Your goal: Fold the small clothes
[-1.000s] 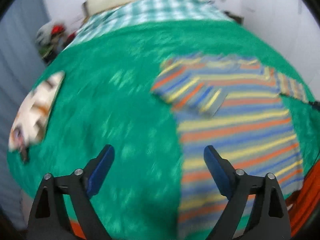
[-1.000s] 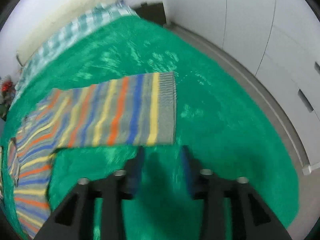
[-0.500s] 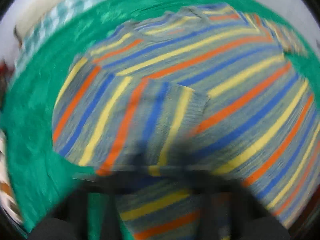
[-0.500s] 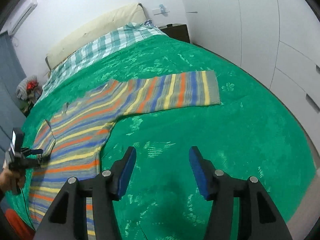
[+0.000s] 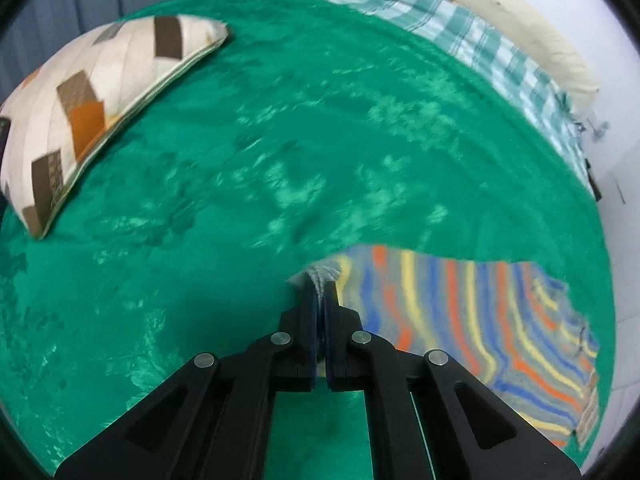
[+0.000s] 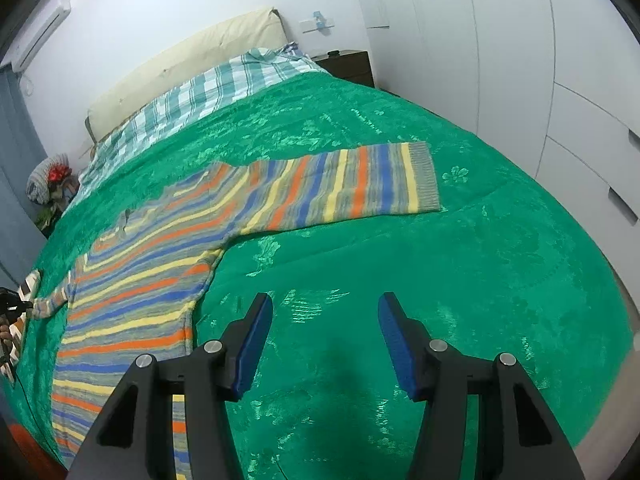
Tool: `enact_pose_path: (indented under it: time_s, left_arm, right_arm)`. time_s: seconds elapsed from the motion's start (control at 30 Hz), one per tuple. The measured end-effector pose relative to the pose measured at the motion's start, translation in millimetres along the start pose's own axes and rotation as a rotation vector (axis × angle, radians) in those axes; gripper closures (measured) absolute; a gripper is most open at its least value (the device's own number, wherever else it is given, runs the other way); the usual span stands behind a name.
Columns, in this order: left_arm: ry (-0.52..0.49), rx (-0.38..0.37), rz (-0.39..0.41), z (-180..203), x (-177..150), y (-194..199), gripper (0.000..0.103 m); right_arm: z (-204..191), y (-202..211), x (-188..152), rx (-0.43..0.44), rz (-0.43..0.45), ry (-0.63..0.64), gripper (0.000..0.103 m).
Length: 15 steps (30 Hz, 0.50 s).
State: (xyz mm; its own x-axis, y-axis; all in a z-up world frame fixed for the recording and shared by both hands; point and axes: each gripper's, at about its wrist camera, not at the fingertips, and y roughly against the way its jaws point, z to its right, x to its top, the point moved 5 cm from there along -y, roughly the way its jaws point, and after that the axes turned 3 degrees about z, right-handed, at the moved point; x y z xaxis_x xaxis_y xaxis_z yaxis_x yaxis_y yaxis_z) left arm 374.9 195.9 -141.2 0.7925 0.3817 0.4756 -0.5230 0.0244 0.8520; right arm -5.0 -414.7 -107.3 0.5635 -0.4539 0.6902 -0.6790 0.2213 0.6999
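A striped sweater (image 6: 160, 264) is spread flat on a green blanket (image 6: 440, 280) on a bed. It has orange, blue, yellow and grey stripes. In the right wrist view, one long sleeve (image 6: 352, 186) is laid out straight to the side, with its grey cuff at the far end. The body of the sweater is seen running down toward the near left edge of the bed.

The other sleeve (image 5: 460, 312) is seen in the left wrist view. Its grey cuff (image 5: 320, 274) is pinched tight between the blue pads of the left gripper (image 5: 320, 300). The rest of that sleeve is laid on the blanket to the right.

The right gripper (image 6: 326, 328) is held spread wide above bare green blanket. Nothing is held in it.

A patchwork pillow (image 5: 92, 108) is seen lying on the blanket, well apart from the sweater. A checked sheet (image 6: 208, 92) and a cream headboard (image 6: 192, 60) are seen at the far end of the bed.
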Motion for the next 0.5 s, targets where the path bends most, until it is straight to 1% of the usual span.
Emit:
enact_pose_path:
  time_s: [0.1, 0.13, 0.23, 0.37, 0.4, 0.43, 0.47, 0.5]
  left_arm:
    - [-0.004, 0.019, -0.018, -1.4, -14.1, -9.1, 0.102]
    - [-0.005, 0.011, -0.021, 2.1, -20.0, -5.2, 0.102]
    - [-0.011, 0.01, -0.01, -6.2, -22.0, -2.7, 0.103]
    - [-0.074, 0.017, -0.012, -10.4, -28.1, 1.0, 0.103]
    - [-0.088, 0.036, -0.009, -11.2, -28.7, 0.6, 0.103]
    - [-0.107, 0.073, -0.008, -13.4, -29.7, -2.5, 0.103]
    - [-0.116, 0.112, -0.021, -17.4, -30.6, -9.8, 0.103]
    - [-0.106, 0.13, -0.038, -22.3, -31.7, -16.4, 0.103]
  right_arm:
    - [-3.5, -3.8, -1.7, -0.008, -0.011, 0.017, 0.048]
    - [-3.8, -4.7, -1.9, -0.009, -0.014, 0.019, 0.048]
    - [-4.3, -5.5, -2.4, -0.014, -0.016, 0.025, 0.048]
    - [-2.0, -4.8, -2.1, -0.015, -0.014, 0.016, 0.048]
    - [-0.6, -6.2, -2.3, -0.014, -0.018, 0.008, 0.048]
    - [0.2, -6.8, -2.4, -0.014, -0.02, 0.003, 0.048]
    - [1.1, -7.5, -2.4, -0.014, -0.021, -0.003, 0.048]
    - [1.7, -7.9, -2.2, -0.014, -0.021, -0.007, 0.048]
